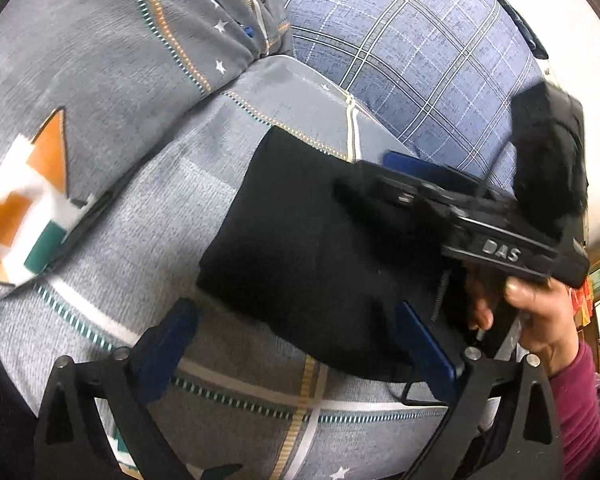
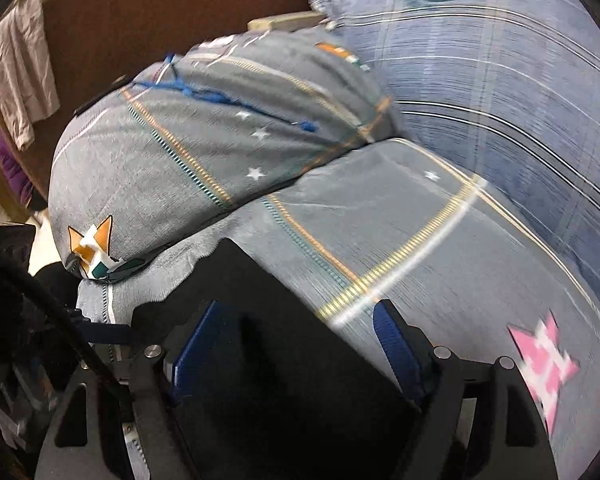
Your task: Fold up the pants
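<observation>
The black pants [image 1: 300, 240] lie folded into a compact block on the grey bed cover [image 1: 148, 220]. My left gripper [image 1: 296, 316] is open, its blue fingers [image 1: 180, 332] spread to either side of the block's near edge. My right gripper [image 2: 300, 324] is open too, just above the pants [image 2: 260, 320], with its blue fingers [image 2: 198, 344] apart. In the left wrist view the right gripper's black body [image 1: 480, 224] reaches over the pants' right side, held by a hand [image 1: 540, 316].
A grey pillow [image 1: 100, 60] with star prints lies beyond the pants. A blue plaid quilt [image 1: 420, 60] fills the far right. A brown headboard [image 2: 160, 12] with a hanging cloth [image 2: 20, 64] stands behind the pillow.
</observation>
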The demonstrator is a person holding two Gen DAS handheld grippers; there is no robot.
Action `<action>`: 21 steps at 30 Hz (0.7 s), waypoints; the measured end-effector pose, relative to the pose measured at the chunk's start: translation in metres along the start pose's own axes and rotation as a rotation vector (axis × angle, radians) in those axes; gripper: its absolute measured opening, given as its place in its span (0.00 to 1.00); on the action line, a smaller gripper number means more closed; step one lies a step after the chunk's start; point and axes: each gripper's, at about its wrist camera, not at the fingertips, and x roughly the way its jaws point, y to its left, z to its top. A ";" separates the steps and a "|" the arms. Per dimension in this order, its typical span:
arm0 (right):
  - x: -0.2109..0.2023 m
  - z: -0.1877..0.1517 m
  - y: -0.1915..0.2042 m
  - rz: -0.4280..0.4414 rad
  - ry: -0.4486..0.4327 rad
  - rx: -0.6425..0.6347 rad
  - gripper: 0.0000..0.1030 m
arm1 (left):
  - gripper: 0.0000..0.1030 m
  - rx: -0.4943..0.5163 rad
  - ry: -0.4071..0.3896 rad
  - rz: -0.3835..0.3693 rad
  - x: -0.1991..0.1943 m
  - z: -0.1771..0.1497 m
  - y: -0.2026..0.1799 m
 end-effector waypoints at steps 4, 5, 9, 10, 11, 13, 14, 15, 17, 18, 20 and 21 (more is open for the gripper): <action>0.029 0.007 0.007 0.085 0.063 -0.004 0.65 | 0.96 0.004 -0.023 -0.014 0.005 0.005 0.001; 0.037 0.006 0.010 0.083 0.081 -0.014 0.31 | 0.94 0.005 -0.034 -0.025 0.005 0.006 0.002; 0.025 0.003 0.012 0.096 0.028 0.024 0.17 | 0.35 0.038 -0.029 -0.019 0.007 0.010 0.004; 0.016 0.002 0.010 0.109 -0.001 0.049 0.16 | 0.32 0.028 -0.030 -0.052 0.004 0.012 0.005; 0.002 0.001 0.008 0.128 -0.037 0.079 0.16 | 0.28 0.028 -0.041 -0.070 -0.001 0.013 0.003; -0.021 -0.001 0.007 0.138 -0.092 0.101 0.15 | 0.24 0.075 -0.082 -0.099 -0.018 0.015 -0.012; -0.040 -0.005 0.006 0.134 -0.134 0.113 0.15 | 0.23 0.104 -0.101 -0.110 -0.025 0.016 -0.021; -0.052 -0.007 0.005 0.133 -0.161 0.123 0.15 | 0.23 0.147 -0.124 -0.127 -0.034 0.016 -0.036; -0.089 -0.019 -0.001 0.124 -0.250 0.160 0.14 | 0.22 0.214 -0.143 -0.173 -0.047 0.014 -0.063; -0.103 -0.025 -0.003 0.119 -0.278 0.173 0.14 | 0.22 0.247 -0.146 -0.203 -0.052 0.012 -0.076; -0.143 -0.047 -0.013 0.096 -0.358 0.218 0.14 | 0.22 0.336 -0.133 -0.275 -0.058 0.005 -0.114; -0.157 -0.053 -0.018 0.083 -0.381 0.236 0.14 | 0.22 0.387 -0.115 -0.316 -0.057 -0.001 -0.136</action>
